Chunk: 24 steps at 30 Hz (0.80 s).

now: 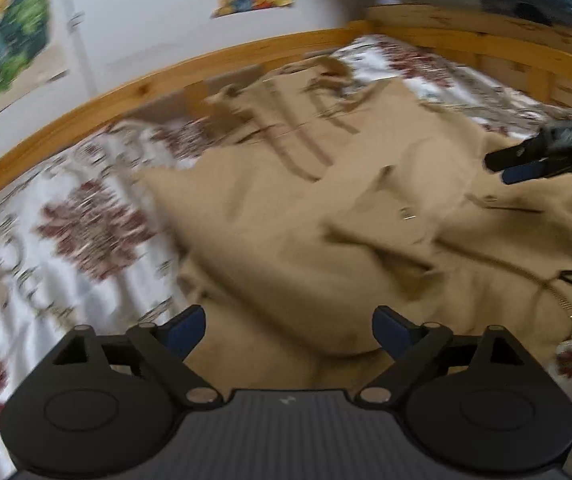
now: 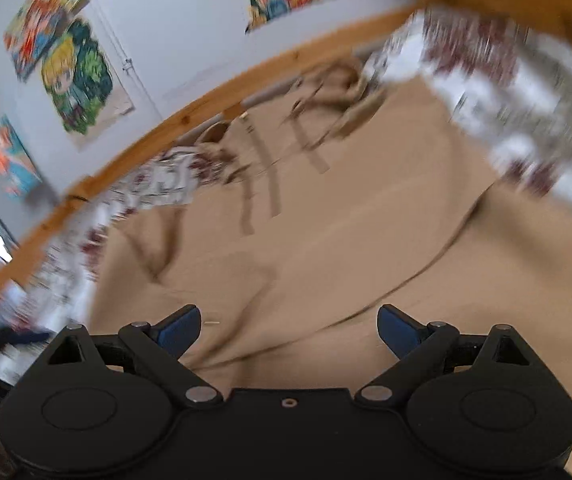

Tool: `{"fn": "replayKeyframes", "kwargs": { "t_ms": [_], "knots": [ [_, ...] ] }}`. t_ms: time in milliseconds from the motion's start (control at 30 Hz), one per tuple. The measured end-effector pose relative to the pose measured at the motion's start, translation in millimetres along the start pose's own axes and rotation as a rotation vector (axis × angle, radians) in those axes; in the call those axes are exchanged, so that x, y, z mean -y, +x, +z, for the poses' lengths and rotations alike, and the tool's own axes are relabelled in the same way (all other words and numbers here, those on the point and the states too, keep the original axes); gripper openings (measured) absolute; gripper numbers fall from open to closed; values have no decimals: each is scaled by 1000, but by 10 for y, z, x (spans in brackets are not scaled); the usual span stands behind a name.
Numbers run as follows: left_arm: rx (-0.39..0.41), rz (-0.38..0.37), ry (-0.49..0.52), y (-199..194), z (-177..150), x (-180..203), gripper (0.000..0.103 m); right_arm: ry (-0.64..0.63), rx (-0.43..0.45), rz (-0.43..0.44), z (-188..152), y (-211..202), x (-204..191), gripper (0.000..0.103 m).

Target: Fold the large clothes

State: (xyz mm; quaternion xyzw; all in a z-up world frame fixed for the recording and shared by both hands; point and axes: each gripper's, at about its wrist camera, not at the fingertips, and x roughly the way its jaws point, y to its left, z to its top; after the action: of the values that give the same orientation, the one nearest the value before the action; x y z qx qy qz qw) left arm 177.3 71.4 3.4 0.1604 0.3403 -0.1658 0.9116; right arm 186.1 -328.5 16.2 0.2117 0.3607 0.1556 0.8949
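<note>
Blur everywhere, both cameras smeared, and the tan garment sprawls across the floral bedspread inside the wooden bed frame. Left gripper hangs above the near hem with its jaws spread wide, nothing between them. Right gripper is wide open too, empty, poised over a smoother stretch of the same cloth; you can spot it from the left camera out at the right edge. Straps or ties lie loose toward the far side, near the frame. Colourful posters on the wall behind. My read: this is between grasps, lining up for a fold. Next move calls for each gripper to drop onto an edge or corner, pinch a single layer cleanly, and lift together so the cloth carries over without bunching
</note>
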Motion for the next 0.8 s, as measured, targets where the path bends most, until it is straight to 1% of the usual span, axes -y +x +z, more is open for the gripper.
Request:
{"fn": "replayKeyframes", "kwargs": {
  "t_ms": [67,100,200,233,267,300,333,367,400,433,467,500,533,600,667,700,733,767,800],
  "knots": [
    [-6,39,-29,2,-33,-107,97,50,-17,24,79,120,-98,95],
    [-8,62,-47,4,-45,-158,97,51,-26,14,137,207,-177,95],
    [-11,95,-98,14,-62,-255,97,-26,-67,-39,273,578,-428,95],
    [-10,101,-113,16,-63,-278,97,-49,-97,-68,293,730,-504,94],
    [-7,104,-125,10,-67,-297,97,-67,-123,-74,309,855,-548,91],
    [-5,109,-131,4,-66,-305,97,-81,-142,-69,320,956,-585,82],
    [-4,111,-135,6,-71,-315,97,-90,-155,-66,326,1031,-624,65],
    [-2,114,-137,1,-77,-315,97,-99,-157,-60,332,1065,-650,51],
    [0,117,-140,-7,-80,-315,97,-115,-149,-66,336,1066,-684,21],
    [2,119,-142,-14,-81,-315,97,-135,-138,-68,364,1043,-708,15],
    [3,120,-143,-16,-80,-310,97,-149,-111,-45,416,962,-717,13],
    [3,122,-142,-19,-79,-305,97,-161,-70,-17,461,863,-689,6],
    [2,124,-138,-17,-76,-297,97,-195,-1,1,520,691,-686,5],
    [0,131,-128,-4,-64,-277,97,-281,145,5,606,333,-626,5],
    [-5,138,-125,13,-51,-263,97,-322,315,64,648,-84,-448,5],
    [-8,140,-125,23,-44,-259,97,-336,384,46,650,-267,-340,6],
    [-13,145,-123,37,-39,-255,97,-346,431,-18,637,-406,-231,17],
    [-21,156,-117,54,-35,-242,97,-332,447,-90,625,-491,-117,29],
    [-29,168,-112,75,-30,-233,97,-280,432,-156,617,-544,18,57]
  ]
}}
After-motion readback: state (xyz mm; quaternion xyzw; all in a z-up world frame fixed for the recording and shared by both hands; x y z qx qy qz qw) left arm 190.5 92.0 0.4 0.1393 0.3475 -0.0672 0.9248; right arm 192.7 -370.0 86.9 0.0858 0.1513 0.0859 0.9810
